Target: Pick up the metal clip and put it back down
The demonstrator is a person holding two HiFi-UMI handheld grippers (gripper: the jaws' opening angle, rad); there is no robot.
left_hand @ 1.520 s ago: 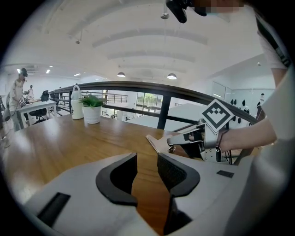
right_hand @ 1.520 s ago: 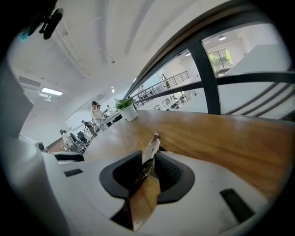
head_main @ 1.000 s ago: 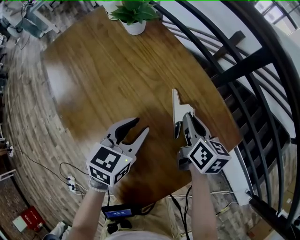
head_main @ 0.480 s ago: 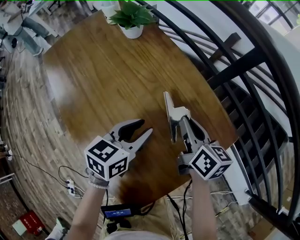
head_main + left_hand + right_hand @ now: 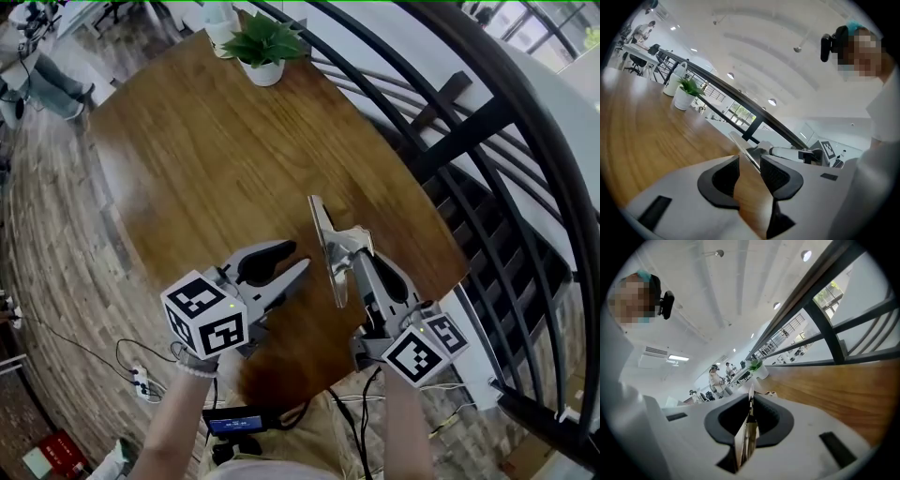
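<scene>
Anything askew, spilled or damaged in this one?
Nothing stands out. The metal clip sits pinched in the right hand-held gripper, the left hand-held gripper is open and empty, and the potted plant stands upright at the far end of the wooden table.

Round wooden desk point(image 5: 187, 159) sits beside a black railing point(image 5: 469, 120), potted plant point(image 5: 265, 47) at its far edge, plank floor point(image 5: 56, 253) below.
</scene>
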